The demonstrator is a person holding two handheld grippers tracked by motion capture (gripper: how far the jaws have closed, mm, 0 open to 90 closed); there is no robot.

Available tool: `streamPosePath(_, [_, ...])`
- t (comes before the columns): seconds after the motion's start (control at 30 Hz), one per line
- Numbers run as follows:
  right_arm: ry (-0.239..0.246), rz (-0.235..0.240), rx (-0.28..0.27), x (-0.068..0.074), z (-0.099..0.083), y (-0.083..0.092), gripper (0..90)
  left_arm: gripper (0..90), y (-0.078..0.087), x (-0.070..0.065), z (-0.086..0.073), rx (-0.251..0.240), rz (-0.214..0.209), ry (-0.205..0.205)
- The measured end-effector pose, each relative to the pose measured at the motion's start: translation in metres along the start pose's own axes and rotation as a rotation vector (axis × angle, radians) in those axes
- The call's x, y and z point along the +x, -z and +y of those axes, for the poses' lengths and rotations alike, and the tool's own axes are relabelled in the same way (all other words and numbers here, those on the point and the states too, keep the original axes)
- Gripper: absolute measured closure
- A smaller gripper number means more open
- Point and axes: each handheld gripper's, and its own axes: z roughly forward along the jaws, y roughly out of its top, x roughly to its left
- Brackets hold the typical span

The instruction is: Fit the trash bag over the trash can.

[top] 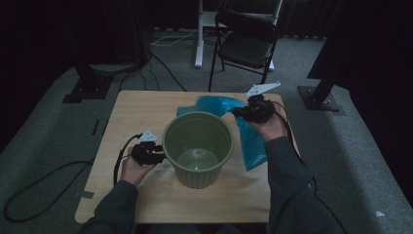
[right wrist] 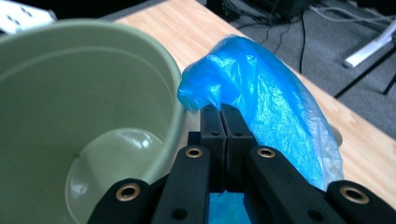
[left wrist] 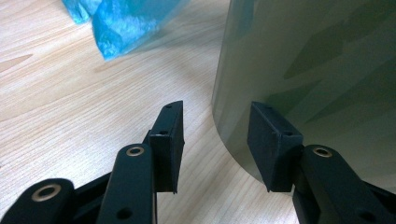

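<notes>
The blue plastic bag (top: 251, 139) is thin, translucent and crinkled, with a glossy surface. In the high view it is spread flat on the table right of centre, its long axis running from the upper centre of the frame down toward the lower right. One end is gathered into a bunched tip and lifted off the table. In the right gripper view, this tip (right wrist: 201, 95) is seen just above the jaws, with the rest of the bag trailing down to the lower right of the frame.

The right gripper (top: 238, 113) is pressed together on the bunched tip, with the jaws meeting face to face and pinching the plastic.

A green ribbed bin (top: 198, 148) is placed upright at the centre of the high view, its open mouth facing up, just left of the bag.

The left gripper (top: 163, 155) is held at the bin's left side. Its jaws are spread, with one pad (left wrist: 273, 144) seen against the bin wall (left wrist: 317, 65) and the other pad (left wrist: 169, 140) apart over the wooden table (top: 134, 114).
</notes>
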Motion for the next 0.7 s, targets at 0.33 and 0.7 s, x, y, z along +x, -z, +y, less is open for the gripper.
streamPosePath(0.33, [0.056,0.033,-0.034,0.018,0.043,-0.003,89.4,55.9,0.000,0.000,0.001,0.001,0.004,-0.007])
streamPosePath(0.7, [0.126,0.086,-0.025,0.050,0.081,-0.023,89.5,56.0,0.006,0.001,0.000,-0.029,0.017,-0.002])
